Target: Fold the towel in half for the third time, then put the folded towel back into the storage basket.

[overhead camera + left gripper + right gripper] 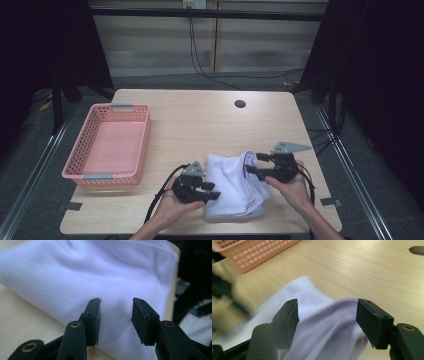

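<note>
Nearest the person's edge of the desk (200, 125), a folded white cloth (232, 187) lies flat on the light wood surface, between the two hands. The left gripper (212, 191) sits at the cloth's left edge, held in the left hand (170, 205). Its jaws stand apart and released; in the left gripper view the cloth (100, 277) lies beyond and below the pads, with nothing pinched between them. The right gripper (252, 164) is at the cloth's upper right part, held in the right hand (292, 187), jaws pointing left toward the cloth. Its jaws are likewise spread and released; in the right gripper view the cloth (324, 325) runs under the gap, not pressed by either pad. That view is partly blurred at its left.

Farther off, at the desk's left side, a pink perforated basket (80, 150) stands well apart from the cloth. At the far edge of the desk a round cable hole (240, 104) is set in the top.
</note>
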The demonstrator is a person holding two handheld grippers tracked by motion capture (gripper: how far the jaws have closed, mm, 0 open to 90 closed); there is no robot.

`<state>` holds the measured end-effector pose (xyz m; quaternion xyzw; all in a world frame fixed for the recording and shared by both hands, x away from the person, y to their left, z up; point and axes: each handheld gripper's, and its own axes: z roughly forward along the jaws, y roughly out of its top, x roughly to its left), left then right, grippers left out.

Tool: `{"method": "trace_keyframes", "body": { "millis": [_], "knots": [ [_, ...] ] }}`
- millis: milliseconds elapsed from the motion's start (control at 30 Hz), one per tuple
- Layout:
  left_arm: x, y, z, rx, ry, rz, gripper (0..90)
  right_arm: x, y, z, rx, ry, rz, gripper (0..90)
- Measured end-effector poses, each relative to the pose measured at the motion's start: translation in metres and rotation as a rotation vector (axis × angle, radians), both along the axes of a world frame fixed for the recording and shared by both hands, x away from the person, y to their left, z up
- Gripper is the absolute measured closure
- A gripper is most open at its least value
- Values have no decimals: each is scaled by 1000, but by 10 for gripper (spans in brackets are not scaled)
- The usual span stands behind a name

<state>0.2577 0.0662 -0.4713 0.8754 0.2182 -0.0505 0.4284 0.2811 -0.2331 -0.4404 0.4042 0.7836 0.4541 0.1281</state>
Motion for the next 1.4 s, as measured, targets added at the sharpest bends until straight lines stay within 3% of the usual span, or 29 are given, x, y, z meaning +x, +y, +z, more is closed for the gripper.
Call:
{"method": "trace_keyframes", "body": {
  "millis": [67,133,200,233,300,333,367,433,533,567,600,667,767,800,900,1000,1133,1367,1400],
  "knots": [
    [-6,0,-4,-6,-5,-2,549,28,11,-3,-29,19,-25,345],
    [-7,0,-8,5,-5,-8,532,45,17,-8,-68,12,-47,357],
    [-6,-1,-13,7,2,-2,534,60,19,-18,-86,77,-45,368],
    [-5,-2,-14,3,12,-2,531,61,18,-20,-95,83,-47,397],
    [-4,-2,-15,3,15,-7,530,59,14,-26,-119,104,-77,574],
    [-3,-1,-15,2,31,2,530,55,10,-28,-129,92,-79,612],
    [-3,-1,-15,3,32,2,527,51,4,-30,-133,96,-75,723],
    [-5,-2,-15,10,13,2,526,46,-5,-35,-131,91,-73,768],
    [-10,-3,-14,31,-21,0,495,44,-18,-42,-74,100,-68,813],
    [-12,-1,-12,39,-16,1,491,43,-20,-44,-65,97,-62,811],
    [-14,1,-9,31,-4,-10,450,43,-21,-47,-62,101,-54,791],
    [-18,8,-5,18,-13,11,417,43,-21,-49,-73,113,-46,616],
    [-26,21,-8,4,40,31,367,46,-24,-50,-29,137,-34,374],
    [-29,23,-11,14,48,33,346,48,-25,-51,-29,132,-25,338],
    [-31,21,-15,49,62,22,328,50,-22,-52,2,157,6,287],
    [-28,18,-20,80,54,30,311,51,-17,-54,-24,173,27,285],
    [-25,17,-24,61,72,40,284,53,-14,-59,-55,189,42,252],
    [-28,10,-24,69,50,10,264,51,-15,-61,-50,230,76,235],
    [-29,9,-23,85,43,7,265,50,-15,-61,-49,230,85,236]
  ]
}}
